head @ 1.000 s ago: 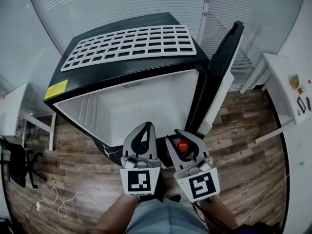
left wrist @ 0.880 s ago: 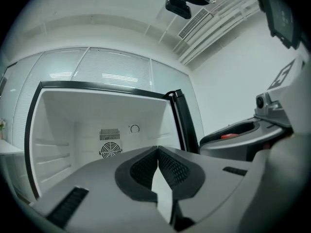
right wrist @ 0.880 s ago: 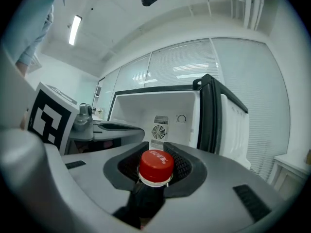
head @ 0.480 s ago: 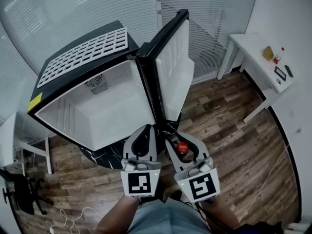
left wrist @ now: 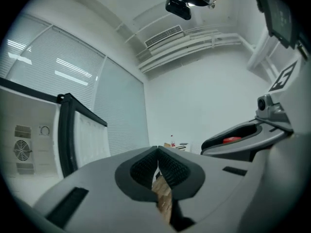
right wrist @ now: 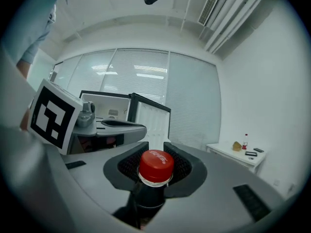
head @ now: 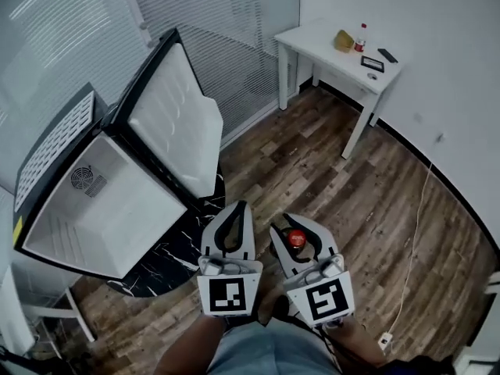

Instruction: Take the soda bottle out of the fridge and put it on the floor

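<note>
- The wooden floor (head: 375,209) lies bare ahead of you and to your right. It is straight below the load and well apart from it. This is the target surface.
- The fridge (head: 101,209) stands at your left with its door (head: 176,123) swung wide. No bottle shows in its white interior, so treat the removal step as done and the placement step as pending.
- The white counter (head: 336,53) stands well apart at the far wall with a few small items on it. It plays no part in the placement.
- The right gripper (head: 297,229) carries the load. Its fingers grasp the soda bottle (right wrist: 156,168) at the neck, just under the red cap.
- The left gripper (head: 237,207) rides just beside the right one. Its fingers are clenched tip to tip on nothing. Only 1 of the 2 grippers is loaded, and the bottle is already in it.
- The bottle's long axis is upright and crosses the fingers, which point roughly level. The cap sits above the fingers and the dark body hangs below them. The base is hidden from every view.
- The base therefore points at the floor. As a judgement, you need a straight descent with no wrist roll. Keep the axis upright until the base bears on the boards, then release.
</note>
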Available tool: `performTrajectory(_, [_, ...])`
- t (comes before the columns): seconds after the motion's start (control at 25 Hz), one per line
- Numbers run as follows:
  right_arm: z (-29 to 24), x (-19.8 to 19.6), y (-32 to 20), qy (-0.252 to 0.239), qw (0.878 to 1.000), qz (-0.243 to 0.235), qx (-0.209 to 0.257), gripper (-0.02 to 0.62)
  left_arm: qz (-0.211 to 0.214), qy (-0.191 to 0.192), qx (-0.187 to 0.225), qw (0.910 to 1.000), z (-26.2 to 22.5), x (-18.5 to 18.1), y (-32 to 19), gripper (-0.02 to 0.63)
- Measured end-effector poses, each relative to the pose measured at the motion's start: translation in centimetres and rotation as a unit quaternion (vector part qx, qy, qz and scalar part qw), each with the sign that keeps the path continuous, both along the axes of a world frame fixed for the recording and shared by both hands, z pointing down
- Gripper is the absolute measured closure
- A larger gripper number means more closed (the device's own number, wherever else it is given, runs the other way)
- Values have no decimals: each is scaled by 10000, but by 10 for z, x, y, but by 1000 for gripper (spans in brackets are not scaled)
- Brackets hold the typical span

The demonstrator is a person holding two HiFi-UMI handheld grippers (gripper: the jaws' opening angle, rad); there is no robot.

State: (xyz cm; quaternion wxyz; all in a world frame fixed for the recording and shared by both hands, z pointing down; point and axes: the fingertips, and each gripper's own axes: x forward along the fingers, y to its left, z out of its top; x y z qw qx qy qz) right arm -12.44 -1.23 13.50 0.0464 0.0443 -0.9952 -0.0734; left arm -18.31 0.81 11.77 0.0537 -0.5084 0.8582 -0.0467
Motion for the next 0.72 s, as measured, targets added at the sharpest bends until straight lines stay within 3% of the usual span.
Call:
performTrajectory(0.2, [8,60,-47,72,9961,877,-18,488,855,-4,-92,9963,5,57,-54,588])
performTrajectory(0.4, [18,117,-82,147,9845,1744,-131,488,1658,45,-140,9860,11,112,-96,588])
performTrajectory(0.72, [23,183,-113,199,9613,2742,-190,488,2507,178,-183,9677,18,171,-132,588])
